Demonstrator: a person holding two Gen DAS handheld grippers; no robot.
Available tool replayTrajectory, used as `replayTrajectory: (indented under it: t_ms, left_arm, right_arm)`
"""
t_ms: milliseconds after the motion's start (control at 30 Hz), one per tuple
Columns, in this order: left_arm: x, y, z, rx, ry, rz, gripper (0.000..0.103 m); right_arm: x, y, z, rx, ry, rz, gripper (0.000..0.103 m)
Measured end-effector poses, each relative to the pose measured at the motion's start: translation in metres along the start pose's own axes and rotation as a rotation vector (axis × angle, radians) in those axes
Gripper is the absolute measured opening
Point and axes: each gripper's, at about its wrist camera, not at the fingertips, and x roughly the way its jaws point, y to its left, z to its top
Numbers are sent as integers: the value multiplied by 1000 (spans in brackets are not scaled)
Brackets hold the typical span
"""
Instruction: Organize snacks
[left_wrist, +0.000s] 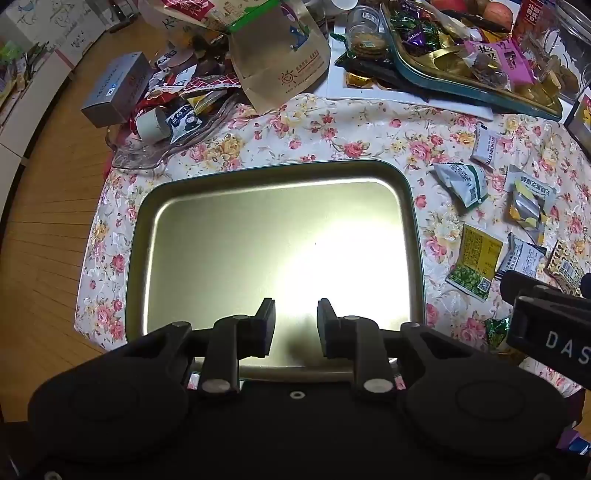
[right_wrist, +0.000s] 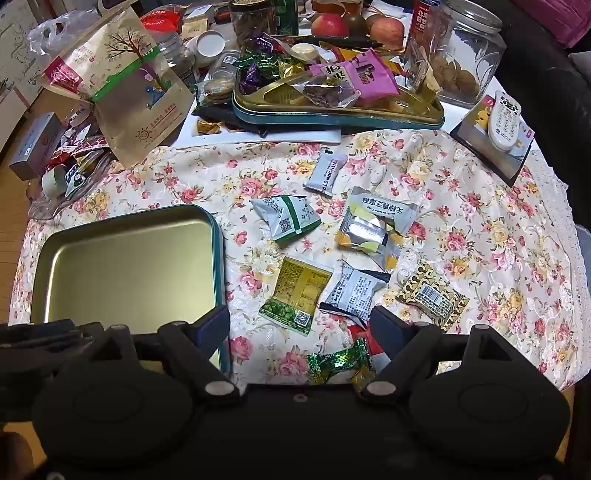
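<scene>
My left gripper (left_wrist: 295, 325) hangs over the near edge of the empty metal tray (left_wrist: 415, 206), its jaws half apart with nothing between them. My right gripper (right_wrist: 299, 330) stands as wide as it goes, gripping nothing, above the floral cloth (right_wrist: 480, 229) just right of the tray. A green foil candy (right_wrist: 338, 363) lies between its fingers, untouched. The yellow-green packet (right_wrist: 297, 295) and grey packet (right_wrist: 352, 291) lie just beyond the fingertips (right_wrist: 388, 325)

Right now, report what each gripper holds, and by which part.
Nothing is held. The left gripper hangs empty over the tray; the right gripper stands wide open above the green candy, not touching it.
</scene>
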Motion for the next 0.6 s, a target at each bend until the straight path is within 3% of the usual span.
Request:
replayTrajectory:
  t_ms: [600]
  left_arm:
    - [0, 1, -4, 11, 1, -23, 32]
  right_arm:
    - [1, 1, 0, -1, 13, 6, 86]
